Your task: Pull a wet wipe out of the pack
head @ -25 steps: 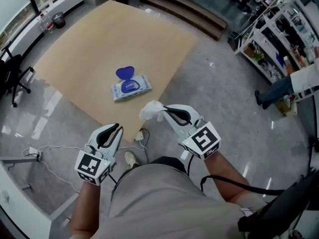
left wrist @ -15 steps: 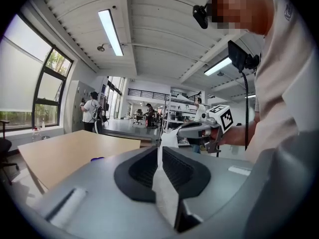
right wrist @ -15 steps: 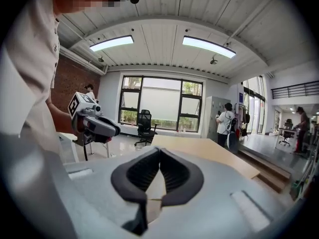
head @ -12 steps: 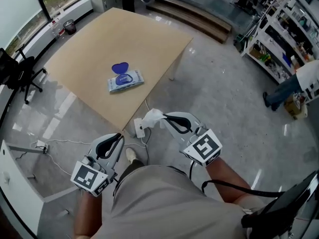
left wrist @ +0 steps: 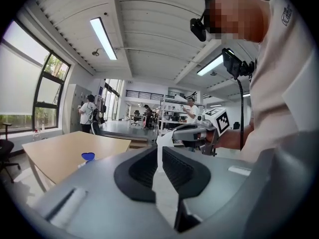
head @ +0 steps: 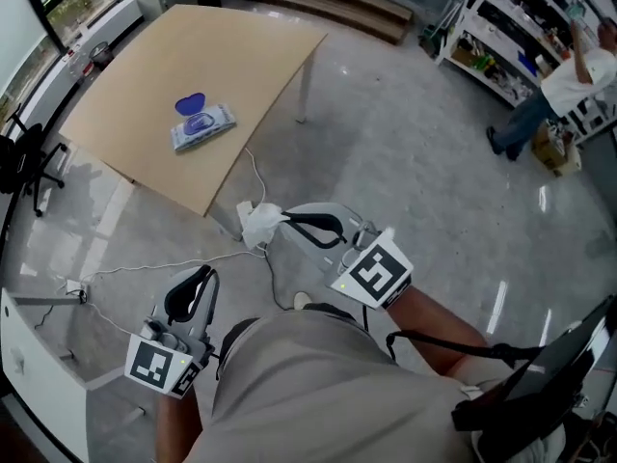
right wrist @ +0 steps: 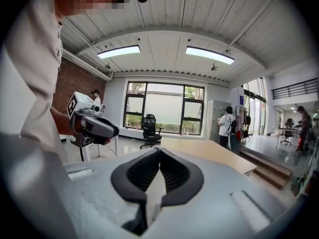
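The blue-and-white wet wipe pack (head: 202, 124) lies on the tan table (head: 193, 46) with its blue lid flipped up, far from both grippers. My right gripper (head: 277, 226) hangs over the floor, off the table's near corner, shut on a crumpled white wet wipe (head: 258, 225). In the right gripper view the wipe (right wrist: 155, 190) shows as a white strip between the closed jaws of the right gripper (right wrist: 159, 152). My left gripper (head: 201, 276) is low at the left, shut and holding nothing. The left gripper view shows the pack's lid (left wrist: 88, 156) on the table.
A white cable (head: 164, 263) and a power strip lie on the grey floor by the table's corner. A black office chair (head: 21, 157) stands at the left. Shelving (head: 511, 27) and a person (head: 569, 75) are at the far right, steps (head: 328, 8) behind the table.
The person has backed away from the table. Both grippers now sit over the floor, the right one still carrying the wipe, and the pack looks smaller and farther off.
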{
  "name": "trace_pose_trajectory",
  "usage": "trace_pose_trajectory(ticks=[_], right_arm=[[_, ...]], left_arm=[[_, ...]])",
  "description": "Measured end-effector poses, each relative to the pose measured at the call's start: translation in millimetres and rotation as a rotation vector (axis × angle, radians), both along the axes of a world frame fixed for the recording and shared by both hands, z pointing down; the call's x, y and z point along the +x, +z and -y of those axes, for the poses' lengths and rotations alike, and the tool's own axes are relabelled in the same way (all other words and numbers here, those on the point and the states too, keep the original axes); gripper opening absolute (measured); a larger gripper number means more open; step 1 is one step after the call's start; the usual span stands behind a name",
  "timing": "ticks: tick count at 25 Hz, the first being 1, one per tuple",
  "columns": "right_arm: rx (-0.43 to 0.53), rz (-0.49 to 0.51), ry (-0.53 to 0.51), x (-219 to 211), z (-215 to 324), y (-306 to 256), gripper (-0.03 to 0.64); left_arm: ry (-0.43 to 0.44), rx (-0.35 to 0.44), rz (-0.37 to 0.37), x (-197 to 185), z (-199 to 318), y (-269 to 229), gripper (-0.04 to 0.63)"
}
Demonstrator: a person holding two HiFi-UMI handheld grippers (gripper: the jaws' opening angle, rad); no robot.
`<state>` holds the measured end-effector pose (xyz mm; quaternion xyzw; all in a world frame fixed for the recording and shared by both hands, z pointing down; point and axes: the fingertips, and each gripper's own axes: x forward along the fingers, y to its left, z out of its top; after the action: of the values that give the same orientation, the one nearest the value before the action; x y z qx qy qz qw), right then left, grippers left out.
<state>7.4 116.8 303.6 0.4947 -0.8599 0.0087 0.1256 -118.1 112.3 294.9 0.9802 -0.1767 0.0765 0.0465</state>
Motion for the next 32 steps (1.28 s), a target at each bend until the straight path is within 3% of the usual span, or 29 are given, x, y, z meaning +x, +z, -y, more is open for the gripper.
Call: trace_pose_trajectory(ticks=[5,12,18,25,32], right_arm=[[0.014,0.018,0.061,-31,-44,-22,0.006],[0.021,0.034,0.075,-132,-76,-29,0.007],[0.016,0.054,0.118,-180,-110,-32,0.007],[0.041,0.049,0.083,-185,-154,-51,0.008],[0.024,0.059,0.002,-151,-196,-39,0.008]], left_arm=[[0.081,0.03,-0.01,-19,-43,-17,0.037],[0.157,0.045,-0.016,-107,-80,-32,0.037],[0.218,0.028,-0.02,-149,-106,-28,0.037],[0.206,0.022,-0.024,-148,-147,-38,0.037],[0.161,-0.025,-0.017,-103,-191,-28,0.037]])
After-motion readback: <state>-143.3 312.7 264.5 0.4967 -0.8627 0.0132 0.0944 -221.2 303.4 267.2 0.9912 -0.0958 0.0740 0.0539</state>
